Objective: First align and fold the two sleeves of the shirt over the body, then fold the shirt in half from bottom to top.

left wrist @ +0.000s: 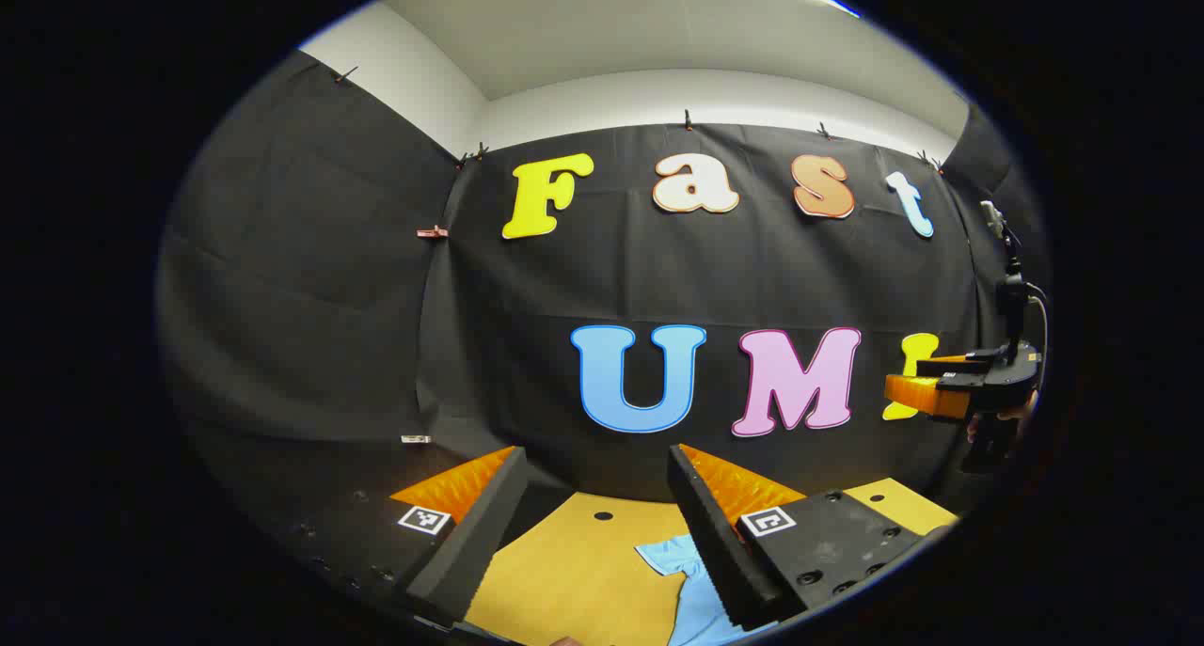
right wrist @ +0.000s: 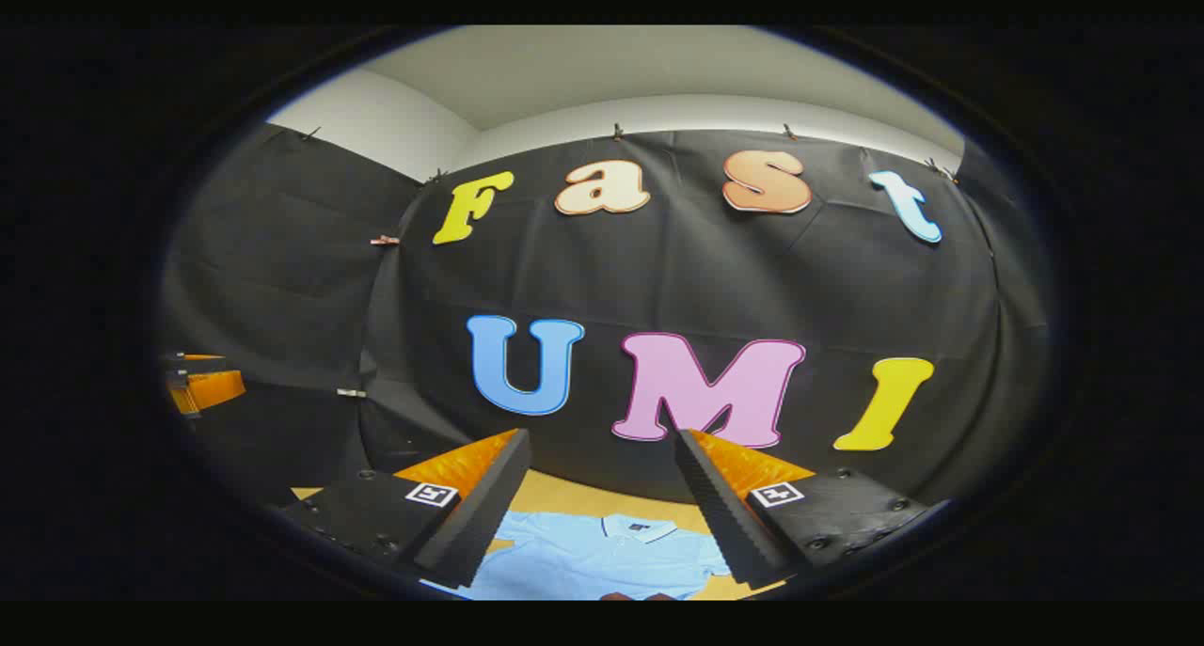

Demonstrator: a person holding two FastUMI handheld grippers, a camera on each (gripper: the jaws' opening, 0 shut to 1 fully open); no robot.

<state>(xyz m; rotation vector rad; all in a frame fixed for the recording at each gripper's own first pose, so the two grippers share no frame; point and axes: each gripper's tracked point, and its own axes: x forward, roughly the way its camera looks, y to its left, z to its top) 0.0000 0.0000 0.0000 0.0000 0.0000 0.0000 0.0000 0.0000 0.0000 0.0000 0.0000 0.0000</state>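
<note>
Jaws on both your grippers stand released, left gripper [left wrist: 597, 496] and right gripper [right wrist: 602, 481] raised toward the booth wall. Below them the yellow surface [left wrist: 574, 571] carries the light-blue shirt [right wrist: 602, 557] (collar facing the wall), lying flat.

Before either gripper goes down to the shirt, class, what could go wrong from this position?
1. Both grippers, left gripper and right gripper, are open and held high above the light blue shirt, so a blind descent may miss a sleeve.
2. A finger might catch the collar instead.
</note>
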